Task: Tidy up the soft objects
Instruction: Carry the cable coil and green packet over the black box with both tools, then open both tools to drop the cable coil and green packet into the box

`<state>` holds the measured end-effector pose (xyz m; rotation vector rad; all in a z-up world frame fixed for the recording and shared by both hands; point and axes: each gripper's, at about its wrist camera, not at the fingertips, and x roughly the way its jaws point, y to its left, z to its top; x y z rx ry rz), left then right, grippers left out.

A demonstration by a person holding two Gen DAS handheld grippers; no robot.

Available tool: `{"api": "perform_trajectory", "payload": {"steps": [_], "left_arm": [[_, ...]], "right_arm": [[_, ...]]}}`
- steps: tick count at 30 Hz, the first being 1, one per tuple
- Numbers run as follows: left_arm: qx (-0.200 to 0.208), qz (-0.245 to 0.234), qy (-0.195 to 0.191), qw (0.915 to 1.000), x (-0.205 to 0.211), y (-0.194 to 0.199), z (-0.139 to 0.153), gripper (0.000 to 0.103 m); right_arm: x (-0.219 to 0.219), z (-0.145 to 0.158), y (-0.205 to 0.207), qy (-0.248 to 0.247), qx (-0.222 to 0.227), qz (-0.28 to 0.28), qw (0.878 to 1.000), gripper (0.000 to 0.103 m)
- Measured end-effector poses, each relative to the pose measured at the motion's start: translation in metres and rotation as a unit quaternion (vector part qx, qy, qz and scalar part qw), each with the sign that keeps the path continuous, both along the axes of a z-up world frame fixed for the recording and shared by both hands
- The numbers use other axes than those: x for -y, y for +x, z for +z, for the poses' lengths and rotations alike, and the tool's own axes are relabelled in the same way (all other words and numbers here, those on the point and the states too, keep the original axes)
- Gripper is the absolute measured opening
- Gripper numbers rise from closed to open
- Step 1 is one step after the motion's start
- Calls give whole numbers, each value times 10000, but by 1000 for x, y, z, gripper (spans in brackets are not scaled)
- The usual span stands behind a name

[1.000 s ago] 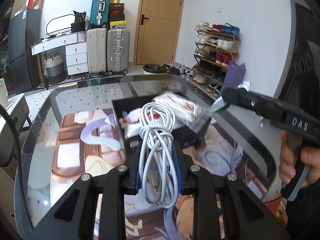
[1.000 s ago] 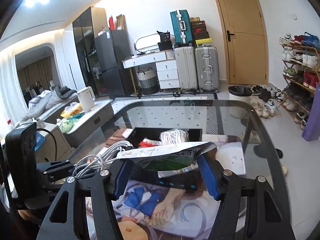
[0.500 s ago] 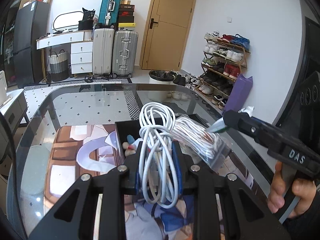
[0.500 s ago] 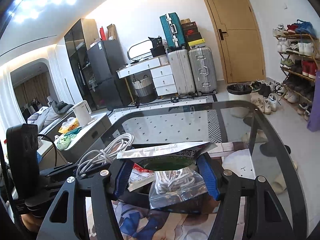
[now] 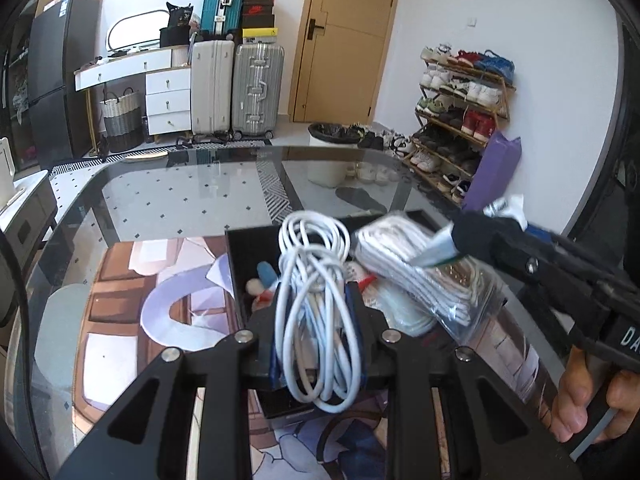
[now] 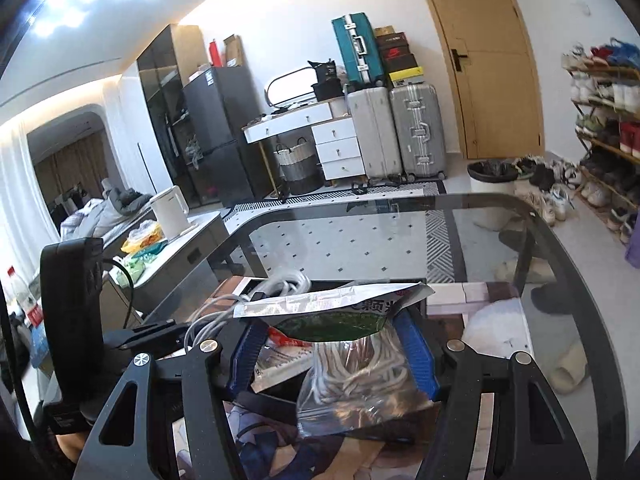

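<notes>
Left gripper (image 5: 318, 316) clamped on a coiled white cable (image 5: 314, 300), held above the black tray (image 5: 248, 264) on the glass surface (image 5: 168, 200). Right gripper (image 6: 334, 344) closed on a foil snack pouch (image 6: 332, 312) at its sides, with a clear zip bag of white cord (image 6: 356, 384) just beneath the pouch, over the same tray. Small soft toys (image 5: 260, 280) lying inside the tray behind the cable
</notes>
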<state>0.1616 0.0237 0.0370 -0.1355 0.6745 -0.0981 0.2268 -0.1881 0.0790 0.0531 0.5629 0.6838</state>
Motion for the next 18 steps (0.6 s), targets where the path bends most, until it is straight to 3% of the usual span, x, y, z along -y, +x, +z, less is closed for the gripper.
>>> {"api": "perform_trajectory", "payload": {"steps": [2,7,12,18], "left_arm": [[72,-20,219,9997,5,-2,0,24],[44,-55,284,9996,8,-2,1,24],[44,-60,342,9994,3,-2,1,24],[30,-65,373,9993,0,-2,1,24]], "right_arm": [[-3,-2,3,5,4,39,10000,64],[-6,-6,15,43,71,-149,9999,64],[-1,-21,32,84,-285,-350,9989,64],[-9,-37,36,-119,-498,-219,9984,64]]}}
